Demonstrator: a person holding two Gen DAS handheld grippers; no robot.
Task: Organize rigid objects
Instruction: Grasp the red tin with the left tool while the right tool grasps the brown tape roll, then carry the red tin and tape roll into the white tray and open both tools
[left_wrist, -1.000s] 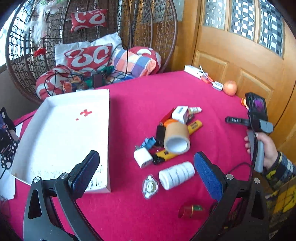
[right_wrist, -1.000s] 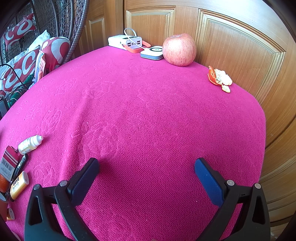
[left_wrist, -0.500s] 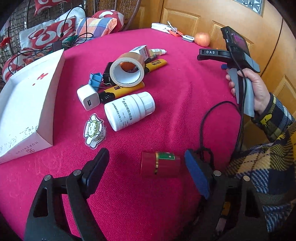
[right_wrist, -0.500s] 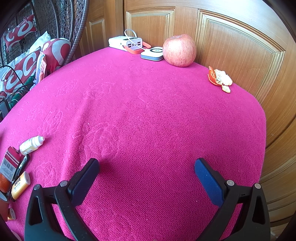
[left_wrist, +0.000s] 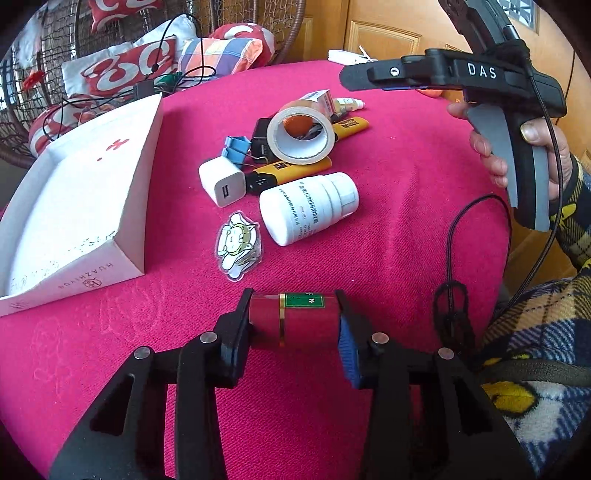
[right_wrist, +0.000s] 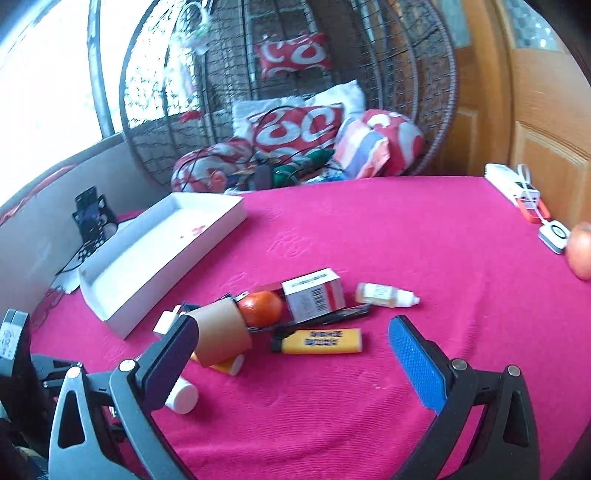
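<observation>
A small red tin (left_wrist: 295, 321) with a gold band and green label lies on its side on the pink tablecloth. My left gripper (left_wrist: 295, 325) is closing on it, one pad against each end. In the left wrist view my right gripper (left_wrist: 369, 75) hangs side-on at the upper right in a person's hand. In its own view the right gripper (right_wrist: 291, 332) stands open and empty above the pile: tape roll (right_wrist: 221, 332), orange (right_wrist: 260, 308), yellow lighter (right_wrist: 321, 341), small carton (right_wrist: 314, 295), dropper bottle (right_wrist: 386, 295). The white pill bottle (left_wrist: 310, 206) lies just beyond the tin.
An open white box (left_wrist: 74, 206) sits at the left. A white charger (left_wrist: 221, 182), a blue binder clip (left_wrist: 234, 146) and a cartoon charm (left_wrist: 238, 249) lie near the pile. An apple (right_wrist: 580, 251) sits at the far right edge. A wicker chair with cushions stands behind.
My left gripper has come down and its jaws have narrowed from wide open onto the red tin. The right gripper has swung left, from facing the apple to facing the pile and box.
</observation>
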